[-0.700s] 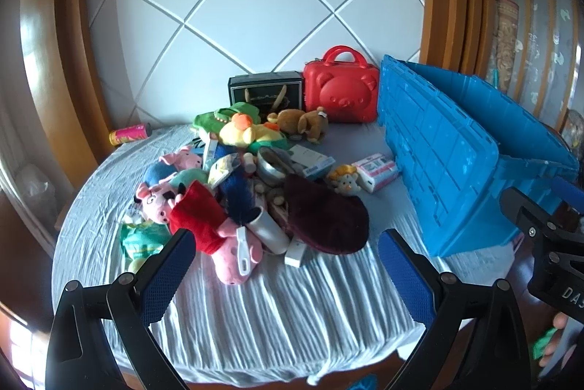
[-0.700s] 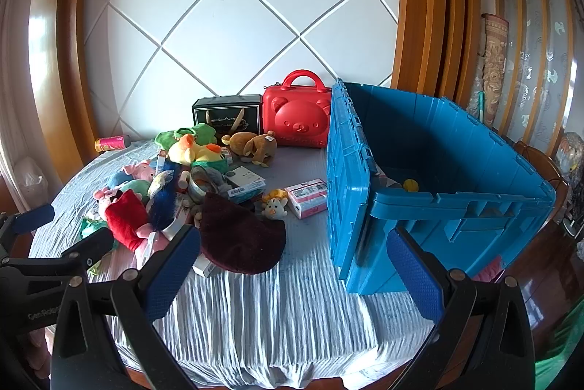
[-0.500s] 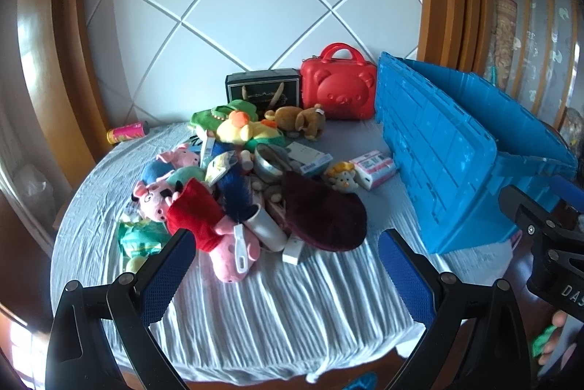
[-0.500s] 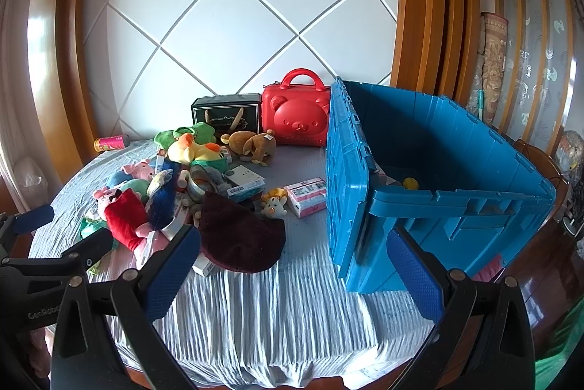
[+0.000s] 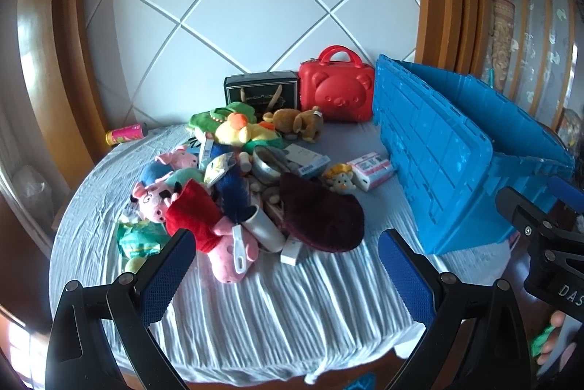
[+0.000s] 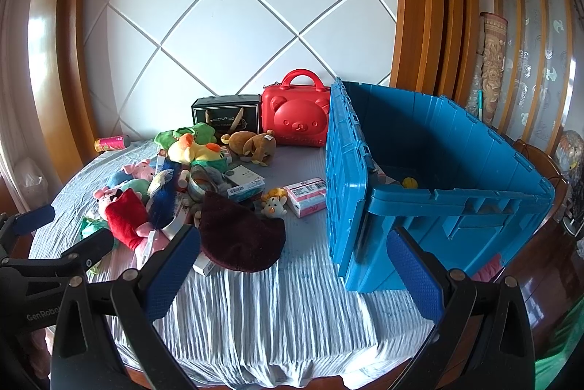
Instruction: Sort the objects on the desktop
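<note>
My left gripper point(image 5: 283, 251) and right gripper point(image 6: 294, 253) both gape wide and empty, hovering short of the toy pile point(image 5: 233, 185) at eleven o'clock, with the blue crate point(image 6: 438, 193) open at two o'clock to receive it.

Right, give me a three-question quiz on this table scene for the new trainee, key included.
1. True or false: both the left gripper and the right gripper are open with nothing between the jaws.
2. What stands directly beside the red bear case, on the side away from the blue crate? A) black box B) pink can C) maroon hat
3. What small object shows inside the crate?

Key: 1 true. 2 A, the black box. 3 a yellow ball.
</note>
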Demonstrator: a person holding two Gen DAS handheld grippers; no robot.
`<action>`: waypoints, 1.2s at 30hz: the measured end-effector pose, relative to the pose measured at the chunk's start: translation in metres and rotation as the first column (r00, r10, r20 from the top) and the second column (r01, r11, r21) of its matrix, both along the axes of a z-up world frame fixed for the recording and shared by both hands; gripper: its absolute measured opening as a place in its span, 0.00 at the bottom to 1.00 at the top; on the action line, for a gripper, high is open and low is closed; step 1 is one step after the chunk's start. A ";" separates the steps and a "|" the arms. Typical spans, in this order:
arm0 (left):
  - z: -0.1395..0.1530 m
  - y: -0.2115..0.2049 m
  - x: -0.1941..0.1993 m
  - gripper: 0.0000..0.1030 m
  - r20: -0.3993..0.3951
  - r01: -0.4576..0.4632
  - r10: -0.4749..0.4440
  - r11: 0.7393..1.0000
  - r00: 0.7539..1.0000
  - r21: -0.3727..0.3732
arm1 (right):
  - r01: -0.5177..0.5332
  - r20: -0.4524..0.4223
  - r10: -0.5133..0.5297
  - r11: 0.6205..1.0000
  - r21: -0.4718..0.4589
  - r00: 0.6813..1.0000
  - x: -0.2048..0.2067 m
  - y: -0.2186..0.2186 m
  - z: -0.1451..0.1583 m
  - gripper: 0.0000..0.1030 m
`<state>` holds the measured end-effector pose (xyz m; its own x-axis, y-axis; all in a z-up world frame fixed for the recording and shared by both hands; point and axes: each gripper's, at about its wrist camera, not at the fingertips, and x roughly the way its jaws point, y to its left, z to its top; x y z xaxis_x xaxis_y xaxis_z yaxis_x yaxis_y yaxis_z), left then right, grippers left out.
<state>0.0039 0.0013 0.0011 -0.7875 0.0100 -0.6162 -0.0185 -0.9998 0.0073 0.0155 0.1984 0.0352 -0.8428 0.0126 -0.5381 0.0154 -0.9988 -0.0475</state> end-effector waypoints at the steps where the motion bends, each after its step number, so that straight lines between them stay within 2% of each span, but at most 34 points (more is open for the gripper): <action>1: 0.000 0.000 0.000 0.98 0.001 0.001 -0.001 1.000 1.000 -0.001 | 0.000 0.000 0.000 1.000 0.000 1.000 0.000 0.000 0.000 1.00; 36: 0.000 -0.004 0.002 0.98 -0.009 0.003 -0.003 1.000 1.000 -0.008 | 0.002 -0.005 -0.002 1.000 0.013 1.000 0.003 -0.007 0.002 1.00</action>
<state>0.0057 -0.0028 0.0012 -0.7929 0.0073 -0.6093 -0.0212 -0.9997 0.0156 0.0181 0.1917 0.0377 -0.8457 0.0218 -0.5332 0.0127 -0.9981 -0.0610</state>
